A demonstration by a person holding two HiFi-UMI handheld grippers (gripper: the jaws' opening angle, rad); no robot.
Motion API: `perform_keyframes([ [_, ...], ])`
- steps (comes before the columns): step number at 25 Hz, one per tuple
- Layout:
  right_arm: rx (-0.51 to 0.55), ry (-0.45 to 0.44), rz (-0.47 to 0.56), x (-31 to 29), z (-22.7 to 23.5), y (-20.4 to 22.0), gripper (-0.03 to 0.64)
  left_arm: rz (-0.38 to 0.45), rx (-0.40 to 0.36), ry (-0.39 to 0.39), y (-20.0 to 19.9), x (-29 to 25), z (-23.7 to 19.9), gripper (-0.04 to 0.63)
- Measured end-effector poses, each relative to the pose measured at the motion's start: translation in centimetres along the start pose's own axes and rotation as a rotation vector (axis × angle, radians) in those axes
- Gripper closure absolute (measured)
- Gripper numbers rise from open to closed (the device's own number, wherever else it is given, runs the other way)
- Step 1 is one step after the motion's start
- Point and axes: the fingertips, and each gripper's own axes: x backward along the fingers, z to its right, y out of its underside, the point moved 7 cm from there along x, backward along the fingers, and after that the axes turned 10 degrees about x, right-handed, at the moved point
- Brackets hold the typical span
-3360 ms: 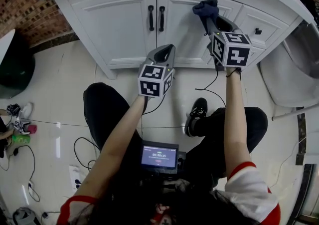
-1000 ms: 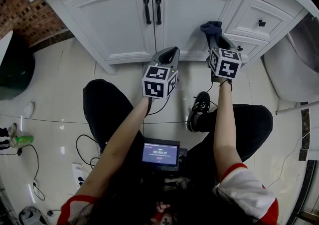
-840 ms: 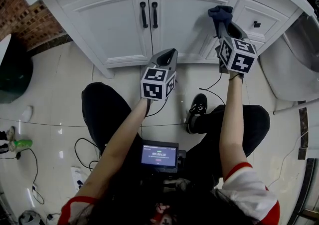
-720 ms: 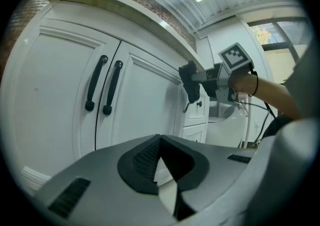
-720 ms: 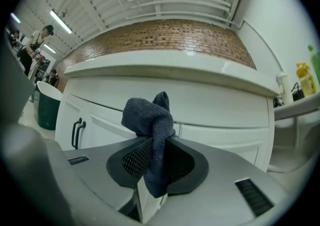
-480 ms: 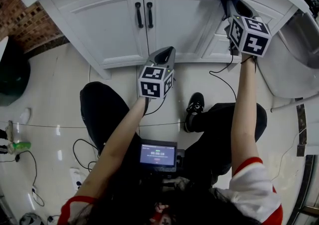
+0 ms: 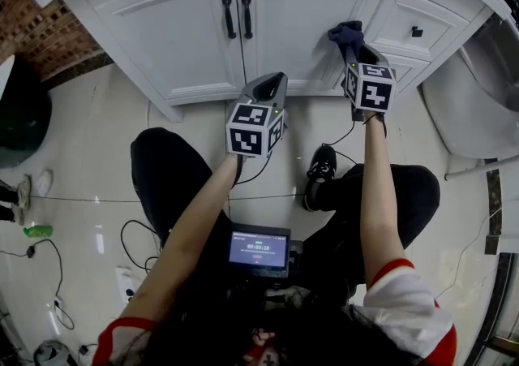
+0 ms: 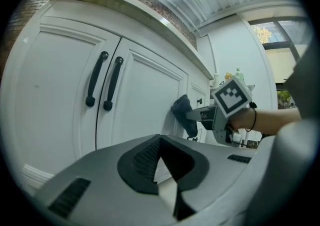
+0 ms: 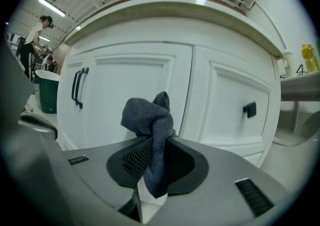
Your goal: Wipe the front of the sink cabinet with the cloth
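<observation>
The white sink cabinet (image 7: 182,40) fills the top of the head view, with two black door handles (image 7: 235,17). My right gripper (image 7: 349,40) is shut on a dark blue cloth (image 7: 344,30), and the cloth sits against the right door near its right edge. In the right gripper view the cloth (image 9: 150,120) bunches up out of the jaws of my right gripper (image 9: 149,170), in front of the cabinet (image 9: 125,89). My left gripper (image 7: 278,79) hangs below the doors, shut and empty. The left gripper view shows the left gripper (image 8: 161,167), the cloth (image 8: 182,114) and the handles (image 8: 104,85).
Drawers with small black knobs (image 7: 416,31) lie right of the doors. A white fixture (image 7: 474,113) stands at the right, a dark bin (image 7: 20,113) at the left. A small screen (image 7: 259,249) rests on the person's lap. Cables (image 7: 134,238) trail over the glossy floor.
My right gripper rose with the cloth to the cabinet's top right, then came back down and left onto the right door. The left gripper has barely moved.
</observation>
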Motion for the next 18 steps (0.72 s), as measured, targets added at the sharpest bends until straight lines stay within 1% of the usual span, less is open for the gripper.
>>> perform_keyframes([
  [7, -0.157, -0.091, -0.194, -3.6, -4.1, 9.2, 0.525, -0.021, 0.004, -0.015, 0.8, -0.2, -1.0, 0.56],
  [13, -0.152, -0.133, -0.331, -5.5, -6.5, 14.2, 0.526, -0.041, 0.015, -0.035, 1.8, -0.4, -2.2, 0.56],
  [18, -0.148, -0.174, -0.384, -6.6, -8.0, 16.8, 0.525, -0.057, 0.02, -0.046, 2.5, -0.6, -3.1, 0.56],
])
